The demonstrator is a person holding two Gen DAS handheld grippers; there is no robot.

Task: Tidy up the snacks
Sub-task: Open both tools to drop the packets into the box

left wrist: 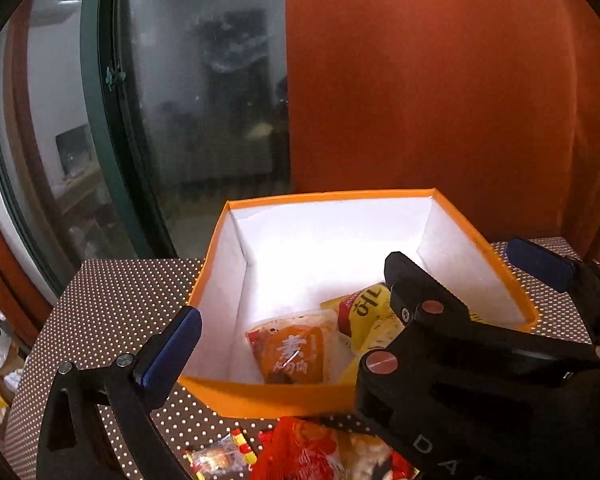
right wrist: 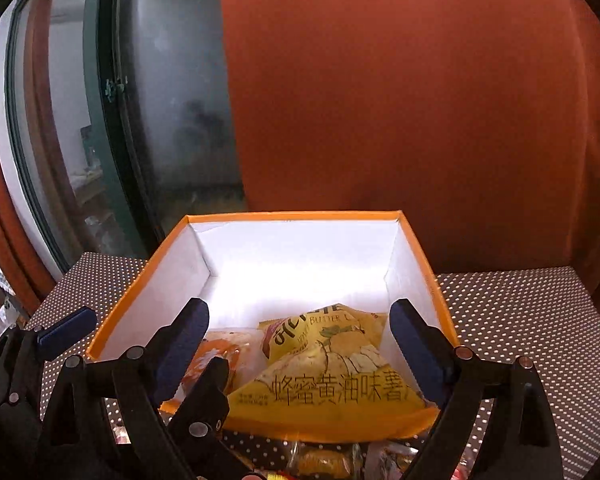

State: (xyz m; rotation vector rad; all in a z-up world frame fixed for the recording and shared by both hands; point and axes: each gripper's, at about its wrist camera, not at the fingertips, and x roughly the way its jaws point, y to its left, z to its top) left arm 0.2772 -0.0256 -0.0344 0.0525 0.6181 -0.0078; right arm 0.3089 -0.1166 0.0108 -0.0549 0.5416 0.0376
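Note:
An orange box (left wrist: 284, 398) with a white inside stands open on the dotted table. In it lie an orange snack packet (left wrist: 292, 354) and a yellow chip bag (left wrist: 366, 308). My left gripper (left wrist: 300, 312) hangs open over the box's near left side, holding nothing. The right gripper's black frame crosses in front of its right finger. In the right wrist view my right gripper (right wrist: 300, 312) is open above the yellow chip bag (right wrist: 332, 380), its pads apart from it. The orange packet (right wrist: 216, 350) shows beside its left finger, inside the box (right wrist: 132, 280).
Loose snacks lie on the table before the box: a red packet (left wrist: 300, 452) and a small clear-wrapped sweet (left wrist: 216, 458). The dotted tablecloth (right wrist: 520, 320) extends on both sides. An orange curtain (left wrist: 440, 80) and a glass door (left wrist: 204, 100) stand behind.

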